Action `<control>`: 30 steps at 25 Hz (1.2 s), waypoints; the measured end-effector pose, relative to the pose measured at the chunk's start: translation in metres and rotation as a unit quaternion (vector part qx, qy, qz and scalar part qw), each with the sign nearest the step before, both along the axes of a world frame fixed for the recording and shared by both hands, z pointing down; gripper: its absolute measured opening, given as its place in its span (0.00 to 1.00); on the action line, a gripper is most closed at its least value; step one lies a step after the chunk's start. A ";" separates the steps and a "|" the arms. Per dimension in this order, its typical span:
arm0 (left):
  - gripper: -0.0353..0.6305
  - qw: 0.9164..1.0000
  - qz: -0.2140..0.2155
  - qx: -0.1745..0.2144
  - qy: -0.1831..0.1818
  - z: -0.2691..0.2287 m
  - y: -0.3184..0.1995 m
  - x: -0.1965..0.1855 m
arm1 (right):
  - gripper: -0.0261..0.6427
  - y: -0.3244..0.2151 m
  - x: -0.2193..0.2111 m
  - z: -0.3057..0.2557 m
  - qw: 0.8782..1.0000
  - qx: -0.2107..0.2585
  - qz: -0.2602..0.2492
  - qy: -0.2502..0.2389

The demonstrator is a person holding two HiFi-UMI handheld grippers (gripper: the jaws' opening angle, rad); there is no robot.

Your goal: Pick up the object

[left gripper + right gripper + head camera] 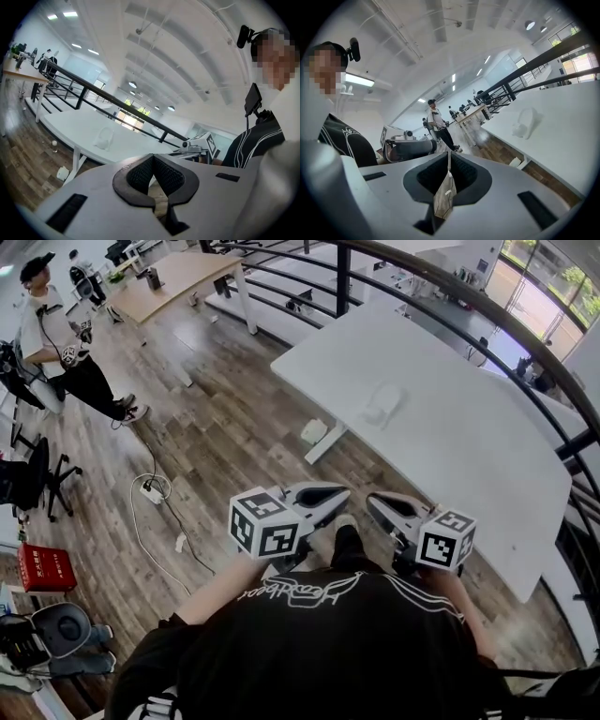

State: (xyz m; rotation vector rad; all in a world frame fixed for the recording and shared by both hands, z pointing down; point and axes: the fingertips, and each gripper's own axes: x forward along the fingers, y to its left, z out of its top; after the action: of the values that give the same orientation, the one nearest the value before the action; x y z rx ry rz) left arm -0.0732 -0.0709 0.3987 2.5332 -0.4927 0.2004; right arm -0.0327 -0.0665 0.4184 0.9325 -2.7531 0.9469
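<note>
A small pale, translucent object (382,404) lies alone on the white table (469,456). It also shows in the left gripper view (104,139) and the right gripper view (525,124). Both grippers are held close to the person's chest, short of the table's near edge and well away from the object. My left gripper (342,495) has its jaws closed together (152,157) with nothing between them. My right gripper (375,501) is likewise shut and empty (449,154). The two point toward each other, tips almost meeting.
Wooden floor lies below the grippers. A black railing (525,343) curves behind the table. A person (56,343) stands far left near a wooden desk (178,282). A power strip with cable (150,490), a red box (45,568) and office chairs (56,634) sit at the left.
</note>
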 end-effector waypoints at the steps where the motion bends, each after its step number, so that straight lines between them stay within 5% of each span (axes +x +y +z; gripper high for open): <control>1: 0.06 1.000 -0.002 -0.001 -0.001 0.001 -0.007 0.003 | 0.08 -0.007 0.003 0.001 1.000 -0.001 -0.001 -0.001; 21: 0.06 0.998 -0.006 -0.063 -0.015 0.035 -0.200 0.091 | 0.08 -0.195 0.090 0.030 0.998 -0.060 0.015 -0.031; 30: 0.06 0.997 0.003 -0.076 -0.013 0.054 -0.214 0.097 | 0.08 -0.220 0.113 0.050 0.997 -0.058 0.058 -0.008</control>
State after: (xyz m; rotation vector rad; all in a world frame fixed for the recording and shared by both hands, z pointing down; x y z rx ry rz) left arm 0.0239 -0.2849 0.4527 2.3875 -0.4620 0.2633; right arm 0.0802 -0.2865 0.4679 1.0804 -2.6484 1.1223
